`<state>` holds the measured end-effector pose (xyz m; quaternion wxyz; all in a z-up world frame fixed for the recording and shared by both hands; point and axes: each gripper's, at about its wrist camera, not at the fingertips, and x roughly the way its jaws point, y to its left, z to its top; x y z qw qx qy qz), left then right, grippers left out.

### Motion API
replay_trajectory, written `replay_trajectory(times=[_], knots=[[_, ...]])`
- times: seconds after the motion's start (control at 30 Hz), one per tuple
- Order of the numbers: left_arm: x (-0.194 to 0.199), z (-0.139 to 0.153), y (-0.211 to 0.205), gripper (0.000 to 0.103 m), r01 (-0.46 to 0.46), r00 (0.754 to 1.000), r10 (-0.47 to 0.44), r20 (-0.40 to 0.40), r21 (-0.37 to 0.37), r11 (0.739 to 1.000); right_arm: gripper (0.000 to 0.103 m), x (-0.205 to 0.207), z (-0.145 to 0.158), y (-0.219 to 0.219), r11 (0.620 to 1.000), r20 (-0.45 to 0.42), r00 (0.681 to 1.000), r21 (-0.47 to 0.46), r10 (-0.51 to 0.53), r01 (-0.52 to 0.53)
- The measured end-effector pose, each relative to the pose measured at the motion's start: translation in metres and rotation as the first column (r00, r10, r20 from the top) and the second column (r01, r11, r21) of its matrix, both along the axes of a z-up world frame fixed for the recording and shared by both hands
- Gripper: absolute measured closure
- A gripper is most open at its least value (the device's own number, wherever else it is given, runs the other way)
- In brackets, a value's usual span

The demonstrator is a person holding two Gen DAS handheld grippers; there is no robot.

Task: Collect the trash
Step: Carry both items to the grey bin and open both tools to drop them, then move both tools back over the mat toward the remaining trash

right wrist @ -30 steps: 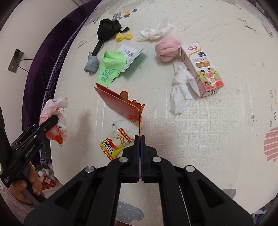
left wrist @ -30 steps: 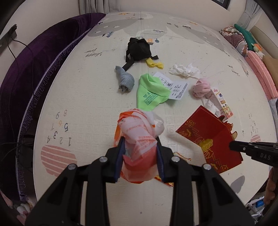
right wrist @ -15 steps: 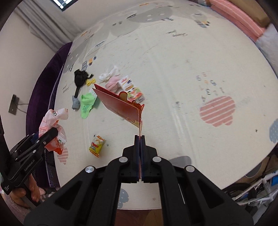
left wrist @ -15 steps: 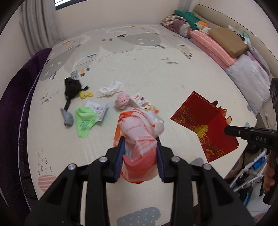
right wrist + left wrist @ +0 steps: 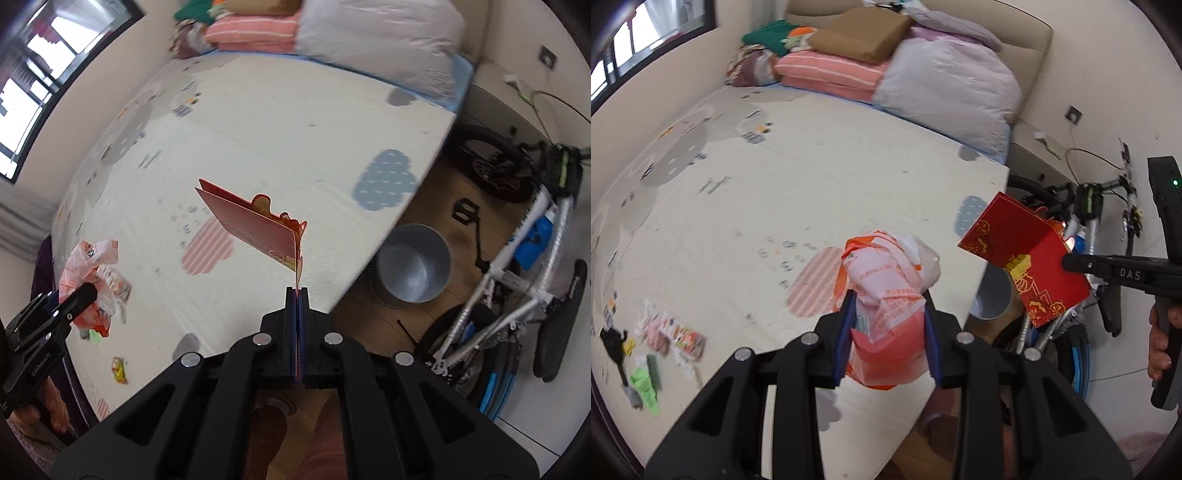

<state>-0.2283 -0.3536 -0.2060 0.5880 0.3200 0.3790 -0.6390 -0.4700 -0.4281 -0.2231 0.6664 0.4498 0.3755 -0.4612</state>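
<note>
Left gripper (image 5: pixel 888 314) clamps orange plastic bag (image 5: pixel 886 280); right gripper (image 5: pixel 296 295) pinches red envelope (image 5: pixel 255 225), both held above mat near grey bin (image 5: pixel 413 273). Bin's open mouth shows only from right wrist.

Litter pile (image 5: pixel 650 354) at left edge of left wrist view is motion-blurred, items unreadable. Orange plastic bag (image 5: pixel 886 310) hides its lower part between the left gripper (image 5: pixel 888 343) fingers. Trash bin (image 5: pixel 991 295) mostly hidden behind mat edge and red card (image 5: pixel 1023 254). Bicycle (image 5: pixel 524 258) cut off at right.
</note>
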Motion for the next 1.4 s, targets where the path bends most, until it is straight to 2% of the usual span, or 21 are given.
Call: replay_trajectory(times=[0.1,0.27,0.43,0.63,0.7,0.77,0.8,0.83,0.9,0.97,1.03,1.13,1.23,1.3,1.4], knots=[[-0.063,-0.017,-0.034,0.069,0.119,0.992,-0.118,-0.035,0.019,0.993,0.102,-0.065,-0.013,-0.019,0.993,-0.021,0.993,0.007,-0.117,0.117],[-0.152,-0.062,-0.079,0.069,0.292,0.954,-0.288,-0.08,0.043,0.955,0.102,-0.14,-0.054,-0.047,0.963,-0.033,0.962,0.021,-0.27,0.27],[-0.215,-0.134,-0.129,0.068,0.417,0.907,-0.408,-0.109,0.079,0.906,0.102,-0.179,-0.125,-0.074,0.918,-0.021,0.92,0.063,-0.39,0.391],[-0.253,-0.232,-0.176,0.068,0.515,0.857,-0.507,-0.093,0.119,0.849,0.102,-0.206,-0.22,-0.102,0.874,0.0,0.88,0.123,-0.475,0.471],[-0.26,-0.255,-0.186,0.065,0.541,0.841,-0.536,-0.071,0.127,0.832,0.102,-0.208,-0.242,-0.111,0.87,0.012,0.878,0.135,-0.479,0.473],[-0.261,-0.271,-0.194,0.045,0.551,0.834,-0.55,-0.047,0.142,0.822,0.101,-0.208,-0.258,-0.117,0.868,0.026,0.874,0.142,-0.485,0.477],[-0.262,-0.277,-0.198,0.039,0.548,0.835,-0.55,-0.035,0.147,0.823,0.098,-0.209,-0.263,-0.119,0.866,0.028,0.872,0.141,-0.488,0.48],[-0.262,-0.28,-0.201,0.03,0.542,0.838,-0.545,-0.024,0.149,0.827,0.097,-0.208,-0.267,-0.121,0.867,0.026,0.873,0.143,-0.486,0.478],[-0.261,-0.282,-0.203,0.03,0.548,0.835,-0.549,-0.037,0.158,0.822,0.08,-0.208,-0.27,-0.123,0.864,0.016,0.871,0.142,-0.49,0.483],[-0.262,-0.28,-0.205,0.029,0.556,0.829,-0.559,-0.031,0.164,0.815,0.07,-0.209,-0.265,-0.121,0.86,0.012,0.867,0.137,-0.498,0.492],[-0.265,-0.275,-0.205,0.029,0.568,0.819,-0.573,-0.02,0.162,0.807,0.069,-0.21,-0.259,-0.119,0.859,0.006,0.866,0.135,-0.5,0.495],[-0.264,-0.263,-0.201,0.029,0.565,0.822,-0.569,-0.027,0.165,0.808,0.069,-0.211,-0.244,-0.114,0.857,0.009,0.865,0.138,-0.503,0.497],[-0.258,-0.24,-0.194,0.029,0.543,0.838,-0.544,-0.041,0.171,0.822,0.069,-0.207,-0.219,-0.105,0.867,0.001,0.875,0.134,-0.484,0.479],[-0.25,-0.218,-0.186,0.029,0.524,0.849,-0.527,-0.036,0.173,0.834,0.062,-0.201,-0.198,-0.097,0.884,-0.016,0.891,0.125,-0.453,0.451],[-0.234,-0.183,-0.17,0.028,0.488,0.871,-0.491,-0.025,0.168,0.857,0.061,-0.185,-0.161,-0.083,0.918,-0.04,0.923,0.095,-0.383,0.385]])
